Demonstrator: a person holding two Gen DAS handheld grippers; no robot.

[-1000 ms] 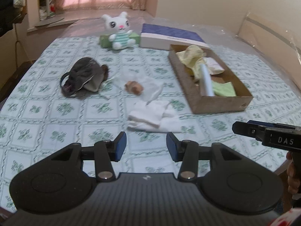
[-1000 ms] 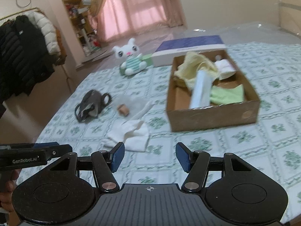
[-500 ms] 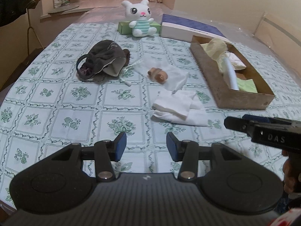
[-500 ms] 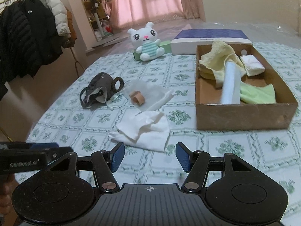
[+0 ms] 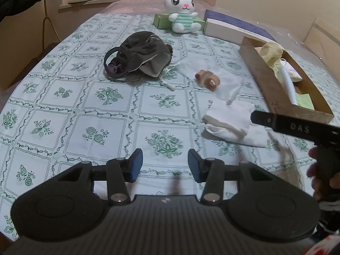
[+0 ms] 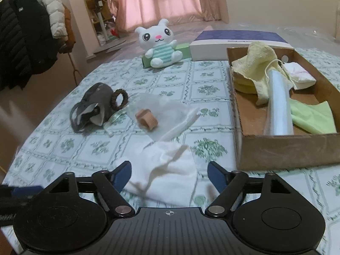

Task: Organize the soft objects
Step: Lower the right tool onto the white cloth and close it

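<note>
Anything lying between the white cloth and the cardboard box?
No. Only bare tablecloth separates the white cloth from the cardboard box, clearest in the right wrist view.

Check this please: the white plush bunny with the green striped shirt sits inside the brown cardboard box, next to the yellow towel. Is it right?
Not quite. The white plush bunny with the green striped shirt sits outside the brown cardboard box, on the table against a green carton. The yellow towel is in the box. The right wrist view shows it.
</note>
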